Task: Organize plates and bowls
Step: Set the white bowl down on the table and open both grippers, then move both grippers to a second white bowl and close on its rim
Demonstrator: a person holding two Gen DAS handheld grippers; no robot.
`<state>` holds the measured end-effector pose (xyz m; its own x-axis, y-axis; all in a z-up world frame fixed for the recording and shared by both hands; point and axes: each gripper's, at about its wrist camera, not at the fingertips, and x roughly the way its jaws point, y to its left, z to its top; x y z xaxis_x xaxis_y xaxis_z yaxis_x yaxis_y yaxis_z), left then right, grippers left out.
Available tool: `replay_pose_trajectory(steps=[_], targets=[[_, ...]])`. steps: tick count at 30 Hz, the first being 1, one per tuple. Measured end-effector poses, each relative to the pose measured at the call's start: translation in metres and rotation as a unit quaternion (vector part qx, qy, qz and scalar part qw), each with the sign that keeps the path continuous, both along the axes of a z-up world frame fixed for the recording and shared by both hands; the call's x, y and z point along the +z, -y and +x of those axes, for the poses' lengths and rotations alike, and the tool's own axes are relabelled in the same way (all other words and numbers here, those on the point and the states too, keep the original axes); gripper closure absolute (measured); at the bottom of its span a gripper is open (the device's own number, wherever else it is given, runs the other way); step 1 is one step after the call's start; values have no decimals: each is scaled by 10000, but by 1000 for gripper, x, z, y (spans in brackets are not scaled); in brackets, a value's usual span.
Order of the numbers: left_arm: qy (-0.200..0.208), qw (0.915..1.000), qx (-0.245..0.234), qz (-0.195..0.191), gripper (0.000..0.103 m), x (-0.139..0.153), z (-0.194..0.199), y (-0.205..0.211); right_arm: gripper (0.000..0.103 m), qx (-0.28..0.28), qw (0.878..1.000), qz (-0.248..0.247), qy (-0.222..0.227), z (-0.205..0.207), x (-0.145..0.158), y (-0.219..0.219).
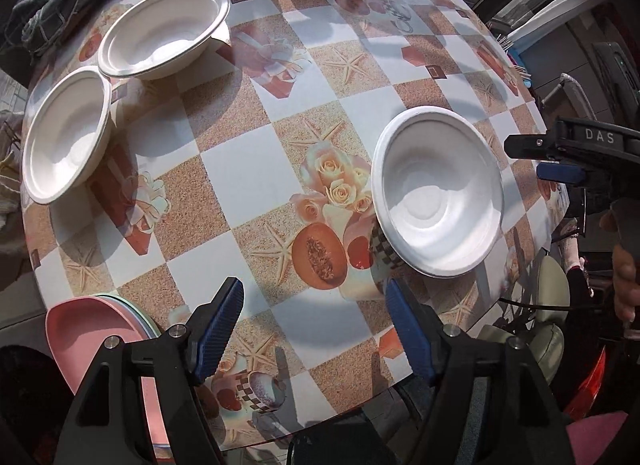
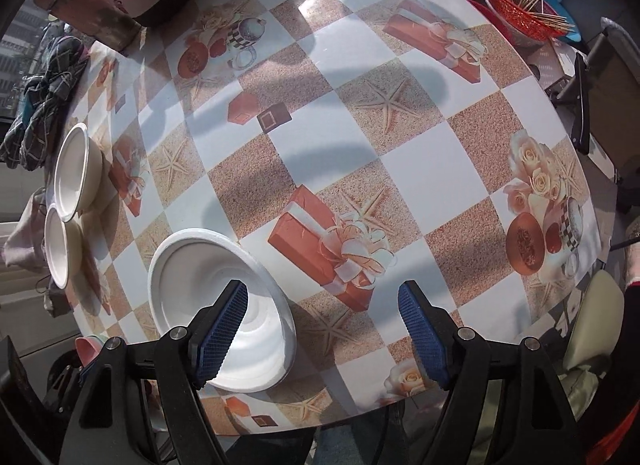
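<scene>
Both the left gripper [image 1: 314, 329] and right gripper [image 2: 322, 333] hung spread and empty above the tablecloth, so the lone white moulded-pulp bowl [image 1: 438, 193] near the table's edge seemingly awaited stacking with two matching bowls [image 1: 164, 31] far left.

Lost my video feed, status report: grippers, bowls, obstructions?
Left gripper and right gripper open, empty. Near white bowl loose on table; two more bowls far side. Nothing blocking.
</scene>
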<state>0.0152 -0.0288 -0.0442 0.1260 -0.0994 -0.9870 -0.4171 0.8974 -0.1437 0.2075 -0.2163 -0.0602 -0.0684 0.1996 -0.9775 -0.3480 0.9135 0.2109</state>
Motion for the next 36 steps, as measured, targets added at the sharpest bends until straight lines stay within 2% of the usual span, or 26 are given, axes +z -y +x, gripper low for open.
replay_pose_trajectory(steps=[7, 12, 19, 22, 26, 32, 36], targets=[[283, 9948, 896, 390, 26, 34, -15, -51, 24, 577, 9978, 322, 43, -26, 25, -66], [313, 9850, 1531, 738, 26, 51, -25, -114, 24, 1131, 9919, 567, -63, -54, 36, -129], [158, 9682, 2246, 1095, 26, 48, -38, -201, 24, 1577, 9846, 710, -265, -84, 26, -214], [51, 9631, 2389, 1241, 26, 40, -38, -227, 24, 1651, 9832, 702, -352, -92, 17, -244], [-89, 9608, 2517, 1162, 26, 20, -34, -255, 24, 1731, 9818, 642, -435, -97, 1, -277], [-460, 9660, 2227, 1232, 26, -13, -19, -275, 24, 1873, 9794, 526, -542, -106, -26, -310], [-563, 9675, 2148, 1208, 26, -27, -14, -282, 24, 1897, 9785, 541, -605, -111, -37, -324]])
